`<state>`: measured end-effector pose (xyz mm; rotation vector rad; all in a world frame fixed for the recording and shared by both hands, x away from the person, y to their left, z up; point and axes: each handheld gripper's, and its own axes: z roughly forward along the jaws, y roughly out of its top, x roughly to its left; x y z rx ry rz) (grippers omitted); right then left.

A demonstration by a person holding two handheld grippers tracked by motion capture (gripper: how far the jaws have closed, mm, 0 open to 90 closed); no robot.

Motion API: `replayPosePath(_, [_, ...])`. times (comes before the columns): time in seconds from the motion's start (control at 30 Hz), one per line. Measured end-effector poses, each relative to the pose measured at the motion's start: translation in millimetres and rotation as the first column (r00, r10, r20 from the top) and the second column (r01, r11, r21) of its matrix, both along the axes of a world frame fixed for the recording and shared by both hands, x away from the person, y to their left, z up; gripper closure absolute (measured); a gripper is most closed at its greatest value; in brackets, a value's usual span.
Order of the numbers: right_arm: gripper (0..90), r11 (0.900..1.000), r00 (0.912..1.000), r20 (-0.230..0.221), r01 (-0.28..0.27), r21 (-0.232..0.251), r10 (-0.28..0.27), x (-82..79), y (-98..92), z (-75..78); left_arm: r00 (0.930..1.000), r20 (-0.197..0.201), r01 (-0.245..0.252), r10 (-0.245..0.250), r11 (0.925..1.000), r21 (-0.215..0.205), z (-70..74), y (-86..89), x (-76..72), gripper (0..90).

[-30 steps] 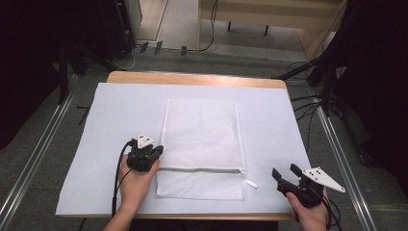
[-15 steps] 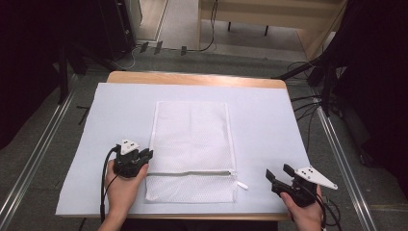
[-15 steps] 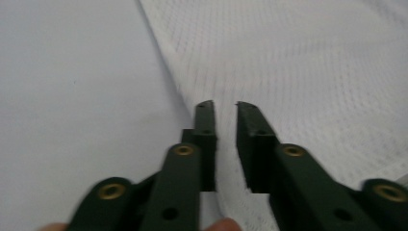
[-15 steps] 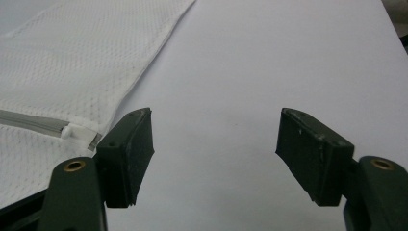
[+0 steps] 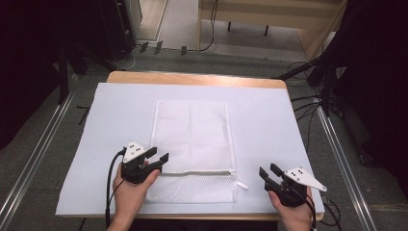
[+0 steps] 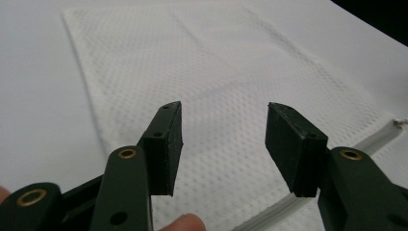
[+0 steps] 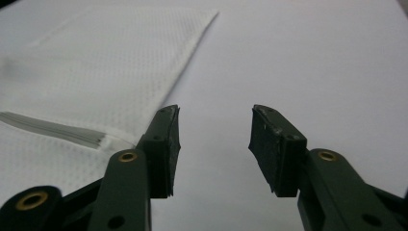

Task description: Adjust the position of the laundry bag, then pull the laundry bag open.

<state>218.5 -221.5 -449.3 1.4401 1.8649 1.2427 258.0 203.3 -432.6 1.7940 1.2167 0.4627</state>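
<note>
A white mesh zip bag (image 5: 192,139) lies flat on the white sheet (image 5: 269,120). Its zipper (image 5: 199,173) runs across near the front edge, and the pull tab (image 5: 242,185) sticks out at the right. My left gripper (image 5: 161,154) is open at the bag's left edge, just above the zipper line. In the left gripper view the jaws (image 6: 224,106) hover over the mesh (image 6: 216,62) with nothing between them. My right gripper (image 5: 268,169) is open over bare sheet, to the right of the bag. In the right gripper view (image 7: 215,108) the bag's corner (image 7: 110,62) and zipper end (image 7: 53,127) lie to its left.
The sheet covers a wooden table (image 5: 192,78) whose far edge shows. Cables (image 5: 308,103) trail on the floor at the right, and dark stands (image 5: 67,57) are at the left. Metal rails (image 5: 337,144) run along both sides.
The bag slid a little to the left along with the left gripper, whose jaws now stand open at the bag's edge. The right gripper drifted slightly left.
</note>
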Motion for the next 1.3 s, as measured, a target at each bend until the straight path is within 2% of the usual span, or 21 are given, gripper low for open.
replayPosePath(0.03, [56.1, 1.000, 0.9999, -0.005, -0.011, 0.023, 0.011, 1.2, 0.4, 0.2, 0.9997, 0.003, 0.024, -0.024, 0.9997, 0.002, 0.3, -7.2, -2.2, 48.6])
replayPosePath(0.07, [56.1, 1.000, 0.9999, -0.005, -0.011, 0.023, 0.011, 1.2, 0.4, 0.2, 0.9997, 0.003, 0.024, -0.024, 0.9997, 0.002, 0.3, -7.2, -2.2, 48.5])
replayPosePath(0.1, [56.7, 0.999, 0.9998, -0.009, -0.019, 0.032, 0.019, 2.2, 1.0, 0.1, 0.9990, 0.004, 0.045, -0.045, 0.9990, -0.001, 0.4, -13.0, -3.7, 48.5])
replayPosePath(0.17, [59.4, 0.996, 0.9994, -0.020, -0.027, 0.082, 0.029, 4.1, 7.0, -4.9, 0.9977, 0.005, 0.068, -0.068, 0.9977, -0.003, -0.2, -20.3, -5.6, 48.0])
replayPosePath(0.27, [57.7, 0.998, 0.9995, -0.014, -0.026, 0.063, 0.027, 4.3, 10.3, -6.9, 0.9952, -0.005, 0.097, -0.097, 0.9952, -0.006, -1.6, -28.6, -6.6, 48.9])
replayPosePath(0.3, [57.0, 0.998, 0.9988, -0.030, -0.037, 0.050, 0.038, 5.1, 13.9, -8.5, 0.9936, -0.017, 0.111, -0.112, 0.9936, -0.021, -2.8, -32.8, -6.6, 49.2])
replayPosePath(0.37, [56.3, 0.998, 0.9985, -0.034, -0.041, 0.051, 0.043, 5.2, 14.9, -9.2, 0.9922, -0.023, 0.122, -0.122, 0.9922, -0.026, -3.8, -36.7, -6.4, 49.7])
replayPosePath(0.4, [56.2, 0.997, 0.9970, -0.055, -0.052, 0.050, 0.054, 5.3, 17.6, -11.3, 0.9912, -0.024, 0.129, -0.130, 0.9912, -0.028, -4.2, -38.8, -6.4, 50.9])
replayPosePath(0.53, [56.0, 0.997, 0.9948, -0.068, -0.073, 0.031, 0.075, 4.2, 21.0, -13.4, 0.9853, -0.036, 0.166, -0.167, 0.9858, -0.025, -6.2, -52.1, -7.4, 52.9])
replayPosePath(0.57, [58.7, 0.989, 0.9868, -0.087, -0.130, 0.075, 0.137, 4.2, 22.4, -14.8, 0.9823, -0.043, 0.181, -0.182, 0.9831, -0.025, -7.2, -57.5, -7.7, 54.6])
replayPosePath(0.63, [59.9, 0.986, 0.9840, -0.089, -0.147, 0.079, 0.154, 4.2, 23.6, -15.5, 0.9799, -0.048, 0.192, -0.194, 0.9809, -0.026, -8.3, -60.9, -7.7, 55.4])
replayPosePath(0.67, [60.6, 0.980, 0.9771, -0.100, -0.180, 0.084, 0.188, 3.6, 27.7, -17.0, 0.9778, -0.052, 0.202, -0.203, 0.9790, -0.027, -9.3, -63.4, -7.6, 57.1])
replayPosePath(0.7, [60.5, 0.978, 0.9746, -0.103, -0.191, 0.085, 0.199, 3.4, 29.5, -17.5, 0.9745, -0.057, 0.216, -0.217, 0.9760, -0.025, -10.4, -68.1, -8.3, 57.8])
replayPosePath(0.87, [57.6, 0.972, 0.9647, -0.127, -0.221, 0.083, 0.230, 3.1, 39.5, -22.4, 0.9702, -0.055, 0.234, -0.236, 0.9716, -0.032, -11.0, -75.3, -10.1, 61.2])
replayPosePath(0.93, [57.2, 0.971, 0.9640, -0.132, -0.221, 0.087, 0.231, 3.7, 41.1, -23.9, 0.9688, -0.056, 0.240, -0.241, 0.9703, -0.031, -11.4, -76.2, -10.1, 62.8])
replayPosePath(1.07, [53.3, 0.965, 0.9498, -0.174, -0.248, 0.088, 0.260, 8.0, 48.9, -30.3, 0.9662, -0.062, 0.249, -0.250, 0.9682, -0.023, -12.7, -80.7, -10.4, 65.5])
replayPosePath(1.17, [48.9, 0.970, 0.9547, -0.173, -0.237, 0.049, 0.242, 9.1, 57.0, -33.9, 0.9639, -0.065, 0.257, -0.258, 0.9661, -0.022, -13.5, -83.2, -10.4, 65.8])
replayPosePath(1.2, [48.9, 0.970, 0.9547, -0.173, -0.237, 0.049, 0.242, 9.1, 57.0, -33.9, 0.9639, -0.065, 0.257, -0.258, 0.9661, -0.022, -13.5, -83.2, -10.4, 65.9])
replayPosePath(1.23, [47.1, 0.974, 0.9599, -0.164, -0.226, 0.026, 0.227, 10.1, 60.2, -35.1, 0.9630, -0.066, 0.261, -0.261, 0.9652, -0.020, -13.7, -84.4, -10.6, 66.0])
replayPosePath(1.27, [47.1, 0.974, 0.9599, -0.164, -0.226, 0.026, 0.227, 10.1, 60.2, -35.1, 0.9630, -0.066, 0.261, -0.261, 0.9652, -0.020, -13.7, -84.4, -10.6, 65.9])
replayPosePath(1.3, [45.4, 0.974, 0.9613, -0.160, -0.227, 0.004, 0.224, 10.8, 62.9, -36.5, 0.9628, -0.065, 0.261, -0.262, 0.9650, -0.021, -13.8, -84.7, -10.7, 65.9])
